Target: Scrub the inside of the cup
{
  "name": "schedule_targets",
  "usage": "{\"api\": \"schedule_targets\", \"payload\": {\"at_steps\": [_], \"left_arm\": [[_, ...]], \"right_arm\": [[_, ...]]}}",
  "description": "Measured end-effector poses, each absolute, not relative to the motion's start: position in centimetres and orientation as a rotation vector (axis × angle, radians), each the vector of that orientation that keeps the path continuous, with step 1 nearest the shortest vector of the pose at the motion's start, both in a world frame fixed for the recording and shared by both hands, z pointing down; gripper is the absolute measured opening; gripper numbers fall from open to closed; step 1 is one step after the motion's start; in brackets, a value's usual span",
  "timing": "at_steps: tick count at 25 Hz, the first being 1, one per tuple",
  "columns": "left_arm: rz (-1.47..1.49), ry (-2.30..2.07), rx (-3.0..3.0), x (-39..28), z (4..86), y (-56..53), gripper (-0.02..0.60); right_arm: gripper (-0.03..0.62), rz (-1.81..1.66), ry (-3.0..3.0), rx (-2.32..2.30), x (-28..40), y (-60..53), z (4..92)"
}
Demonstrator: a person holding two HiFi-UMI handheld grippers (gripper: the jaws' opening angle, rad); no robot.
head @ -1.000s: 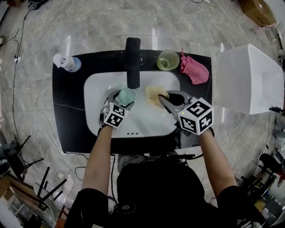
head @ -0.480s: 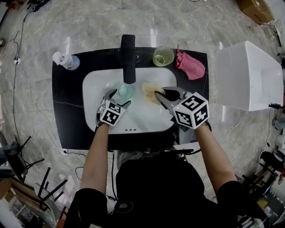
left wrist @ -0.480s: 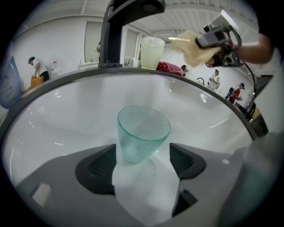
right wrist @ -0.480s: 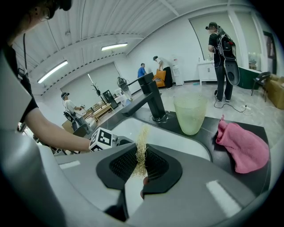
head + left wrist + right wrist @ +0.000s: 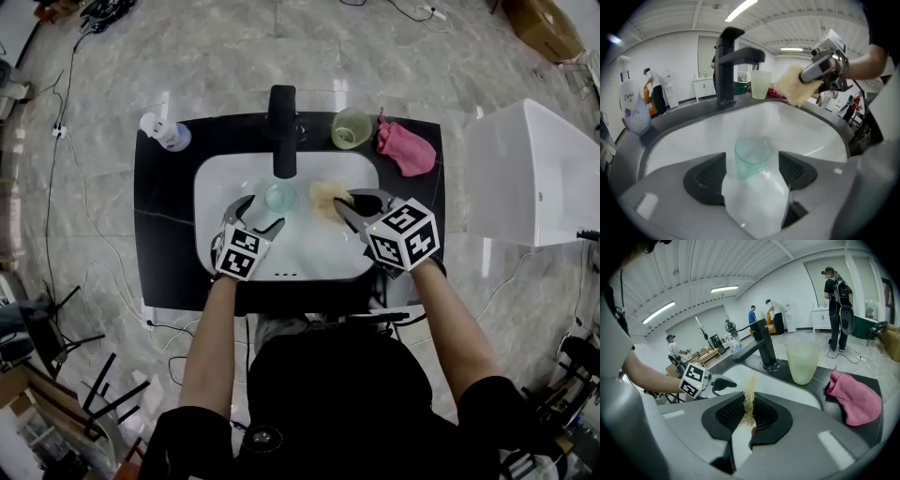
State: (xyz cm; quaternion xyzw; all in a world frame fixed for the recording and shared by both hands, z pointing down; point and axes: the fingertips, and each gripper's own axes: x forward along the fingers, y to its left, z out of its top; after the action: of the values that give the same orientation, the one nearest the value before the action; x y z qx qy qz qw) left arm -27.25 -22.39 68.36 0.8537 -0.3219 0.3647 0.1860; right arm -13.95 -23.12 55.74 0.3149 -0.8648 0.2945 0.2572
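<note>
1. Cup [image 5: 279,197]: clear, pale green, upright on the floor of the white sink [image 5: 309,258], just in front of the black faucet [image 5: 282,131].
2. Left gripper [image 5: 258,214]: jaws wide apart and empty. The cup stands between their tips, touching neither.
3. Change: a second ago the cup sat close within these jaws. The gripper has since drawn back a little and the cup stands free.
4. Right gripper [image 5: 343,202]: jaws narrow, pinching a yellowish fibrous sponge [image 5: 326,197]. It hangs just right of the cup, much as before, not yet inside it.
5. Bearing on task: scrubbing likely not begun. An unheld cup may slide or tip under the sponge, so a fresh grip probably comes first.
6. Counter: second, yellow-green cup [image 5: 352,127], pink cloth [image 5: 407,150], soap bottle [image 5: 167,133].
</note>
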Motion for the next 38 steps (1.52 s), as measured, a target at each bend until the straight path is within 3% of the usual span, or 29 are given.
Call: {"api": "schedule_targets", "payload": {"at_steps": [10, 13, 18, 38], "left_arm": [[0.852, -1.064, 2.466, -27.0, 60.5, -20.9, 0.178], [0.836, -1.079, 2.475, -26.5, 59.7, -20.0, 0.089], [0.763, -1.117, 2.451, -26.1, 58.3, -19.1, 0.016], [0.728, -1.164, 2.403, -25.6, 57.6, -16.9, 0.002]], "right_arm": [[0.041, 0.710, -2.368, 0.792, -14.6, -21.6, 55.1], [0.041, 0.691, -2.376, 0.799, -14.6, -21.2, 55.0], [0.041, 0.655, -2.385, 0.791, -14.7, -20.3, 54.8], [0.041, 0.576, -2.401, 0.772, -15.5, -18.5, 54.3]]}}
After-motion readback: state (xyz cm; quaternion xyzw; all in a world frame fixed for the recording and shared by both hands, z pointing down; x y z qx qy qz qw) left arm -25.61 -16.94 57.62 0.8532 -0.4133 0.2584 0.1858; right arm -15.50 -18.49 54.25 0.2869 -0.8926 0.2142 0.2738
